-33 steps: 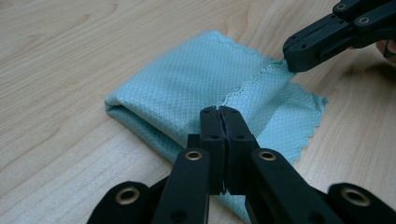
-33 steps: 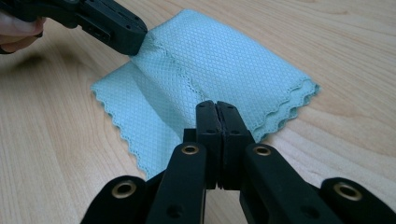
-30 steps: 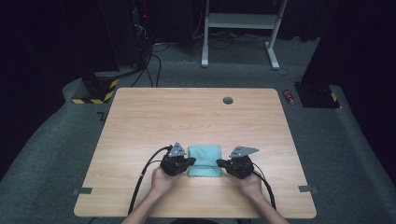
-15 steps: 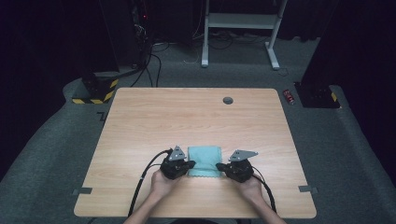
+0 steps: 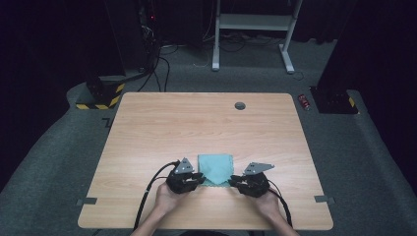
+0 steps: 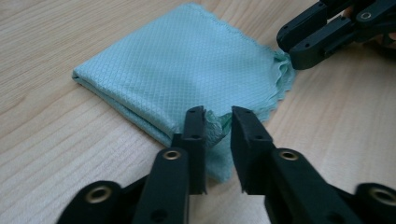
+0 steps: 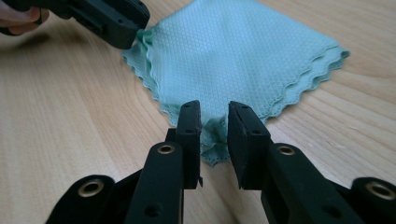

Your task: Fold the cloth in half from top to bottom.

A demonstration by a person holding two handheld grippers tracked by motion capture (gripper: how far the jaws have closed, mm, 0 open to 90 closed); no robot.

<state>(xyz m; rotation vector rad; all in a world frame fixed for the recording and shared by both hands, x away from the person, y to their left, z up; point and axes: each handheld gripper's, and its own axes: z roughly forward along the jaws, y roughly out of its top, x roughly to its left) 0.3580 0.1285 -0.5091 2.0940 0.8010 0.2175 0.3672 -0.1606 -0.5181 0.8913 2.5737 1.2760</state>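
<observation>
A folded teal cloth (image 5: 215,167) lies flat on the wooden table (image 5: 196,123) near its front edge. My left gripper (image 5: 200,180) sits at the cloth's near left corner and my right gripper (image 5: 231,183) at its near right corner. In the left gripper view, the left gripper (image 6: 218,116) has its jaws pinching a puckered corner of the cloth (image 6: 187,60); the right gripper (image 6: 289,53) nips the far scalloped corner. In the right gripper view, the right gripper (image 7: 215,112) holds a raised bit of the cloth (image 7: 243,51), and the left gripper (image 7: 135,28) grips the other corner.
A small dark grommet (image 5: 239,105) is set in the table near its far edge. Cables trail from both grippers off the front edge. On the floor beyond stand a white desk frame (image 5: 251,22), a yellow-black striped base (image 5: 98,96) and a small red can (image 5: 305,102).
Both grippers have slid a little toward the person's side, down to the cloth's near corners. The cloth itself lies where it did.
</observation>
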